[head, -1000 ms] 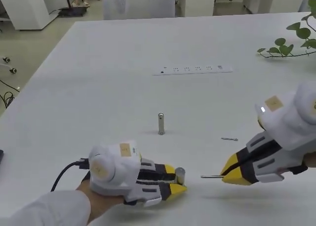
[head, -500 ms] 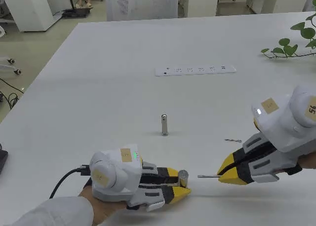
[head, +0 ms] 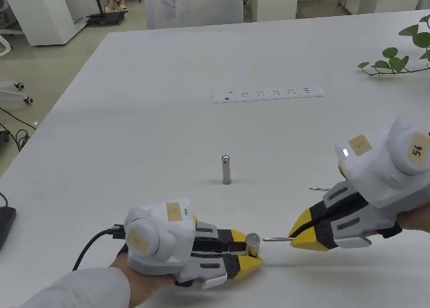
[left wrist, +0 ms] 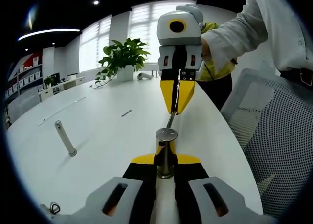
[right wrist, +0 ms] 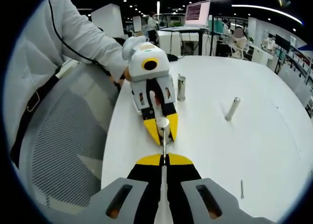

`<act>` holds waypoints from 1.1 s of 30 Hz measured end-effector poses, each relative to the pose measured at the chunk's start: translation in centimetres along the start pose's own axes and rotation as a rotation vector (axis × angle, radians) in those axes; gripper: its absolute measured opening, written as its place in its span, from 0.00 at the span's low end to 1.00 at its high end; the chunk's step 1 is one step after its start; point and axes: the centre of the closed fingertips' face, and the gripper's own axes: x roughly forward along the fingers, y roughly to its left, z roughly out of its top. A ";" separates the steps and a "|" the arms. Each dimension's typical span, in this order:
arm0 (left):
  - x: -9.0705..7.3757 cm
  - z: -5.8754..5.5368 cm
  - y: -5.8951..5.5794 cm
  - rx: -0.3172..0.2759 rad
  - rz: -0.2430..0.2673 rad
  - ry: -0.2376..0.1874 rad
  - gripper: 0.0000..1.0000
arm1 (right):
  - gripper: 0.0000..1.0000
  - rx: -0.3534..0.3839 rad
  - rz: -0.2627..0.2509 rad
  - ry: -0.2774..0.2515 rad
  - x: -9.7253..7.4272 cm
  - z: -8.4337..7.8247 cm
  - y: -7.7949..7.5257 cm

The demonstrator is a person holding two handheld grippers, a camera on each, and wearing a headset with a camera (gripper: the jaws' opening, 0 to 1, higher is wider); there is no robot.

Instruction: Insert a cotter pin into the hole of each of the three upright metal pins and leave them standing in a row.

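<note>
My left gripper [head: 251, 249] lies low on the white table [head: 168, 120], shut on a short upright metal pin [head: 252, 241]; its own view shows that pin [left wrist: 166, 150] between the yellow jaws. My right gripper [head: 296, 237] is shut on a thin cotter pin [head: 275, 239], held level, its tip touching the held pin's head. The right gripper view shows this cotter pin [right wrist: 164, 145] pointing at the pin's top [right wrist: 163, 122]. A second metal pin [head: 226, 169] stands alone mid-table. A third pin [right wrist: 182, 87] stands beyond the left gripper [right wrist: 159, 121]. A loose cotter pin [head: 316, 189] lies by the right gripper.
A white power strip [head: 269, 93] lies farther back on the table. A green plant [head: 403, 52] reaches in at the far right. A black cable [head: 94, 241] trails from the left gripper. A mesh chair [right wrist: 68, 136] stands at the table's near edge.
My right gripper has moved left with the cotter pin, closing the gap until its tip meets the held pin. The left gripper stays put; the head camera has shifted slightly.
</note>
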 end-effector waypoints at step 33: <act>-0.1 0.1 0.1 -0.003 0.003 0.002 0.10 | 0.02 -0.019 0.009 0.004 1.2 0.1 0.0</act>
